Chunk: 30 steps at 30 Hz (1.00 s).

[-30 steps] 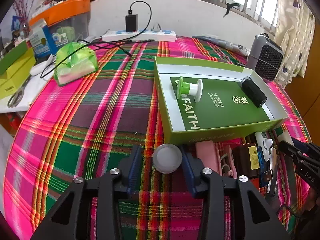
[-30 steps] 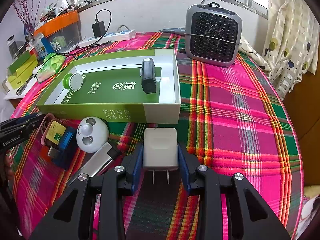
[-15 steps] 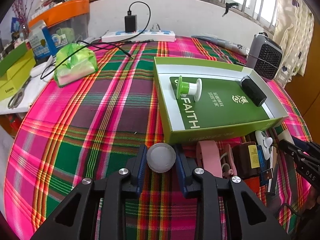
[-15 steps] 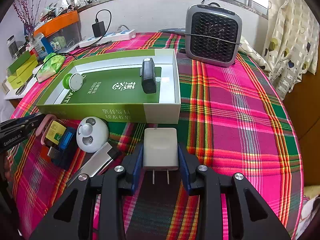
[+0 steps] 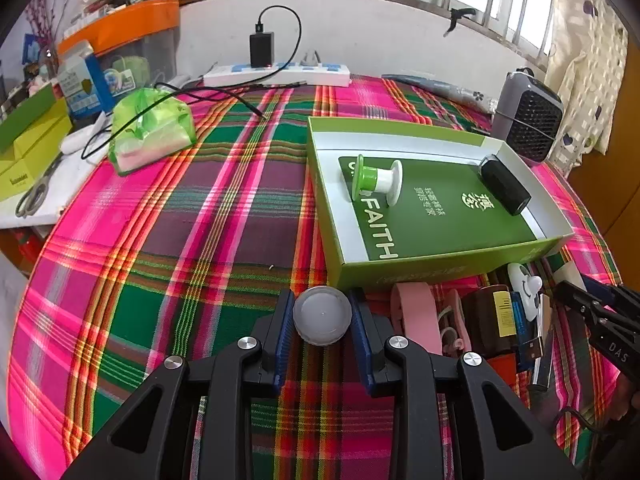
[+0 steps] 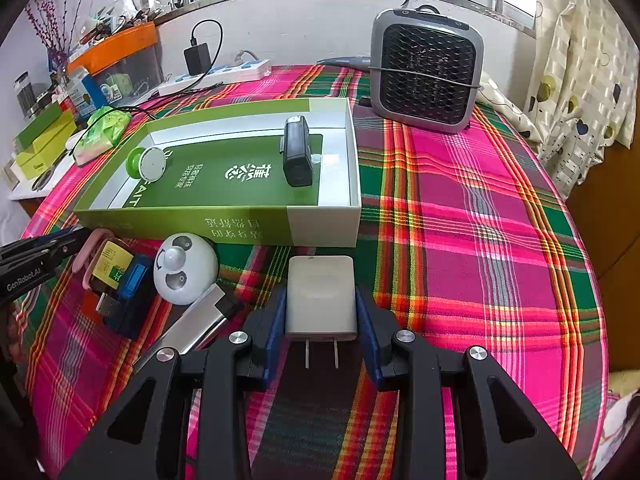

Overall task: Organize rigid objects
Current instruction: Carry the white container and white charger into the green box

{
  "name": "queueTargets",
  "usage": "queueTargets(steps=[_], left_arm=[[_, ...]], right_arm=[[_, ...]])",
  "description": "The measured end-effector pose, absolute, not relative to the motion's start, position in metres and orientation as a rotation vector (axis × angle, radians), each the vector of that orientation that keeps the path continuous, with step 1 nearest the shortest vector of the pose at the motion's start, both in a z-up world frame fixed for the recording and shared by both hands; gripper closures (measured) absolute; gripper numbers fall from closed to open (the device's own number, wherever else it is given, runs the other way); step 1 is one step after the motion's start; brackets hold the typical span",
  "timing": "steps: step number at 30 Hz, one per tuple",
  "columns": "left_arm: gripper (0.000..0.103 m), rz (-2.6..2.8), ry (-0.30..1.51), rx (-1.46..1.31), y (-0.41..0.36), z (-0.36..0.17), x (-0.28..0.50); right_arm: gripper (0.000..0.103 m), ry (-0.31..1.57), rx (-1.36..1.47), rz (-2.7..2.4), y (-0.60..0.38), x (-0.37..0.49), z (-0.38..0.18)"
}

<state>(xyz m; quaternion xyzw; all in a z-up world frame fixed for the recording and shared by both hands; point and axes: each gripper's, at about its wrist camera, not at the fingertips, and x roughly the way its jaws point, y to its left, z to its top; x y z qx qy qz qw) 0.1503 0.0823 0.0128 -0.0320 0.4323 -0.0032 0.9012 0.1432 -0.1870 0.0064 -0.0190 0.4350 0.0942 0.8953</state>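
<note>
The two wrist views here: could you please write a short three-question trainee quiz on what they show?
1. True or false: the right gripper is closed on a white plug adapter.
2. What does the left gripper hold? A) grey round cap B) scissors C) green tissue pack
3. Fill in: inside the green box lie a black cylindrical device and a green and white ____.

Key: 1 true. 2 A; both pads press its sides. 3 spool-shaped piece, lying on its side.
</note>
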Motion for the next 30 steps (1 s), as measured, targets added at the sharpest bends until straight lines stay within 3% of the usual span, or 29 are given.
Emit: queueTargets(steps=[30], left_arm=[[0.076, -0.055, 0.802, -0.046, 0.075, 0.061, 0.148]], right_arm=[[0.068, 0.809, -0.070, 0.228, -0.179, 0.141, 0.048]])
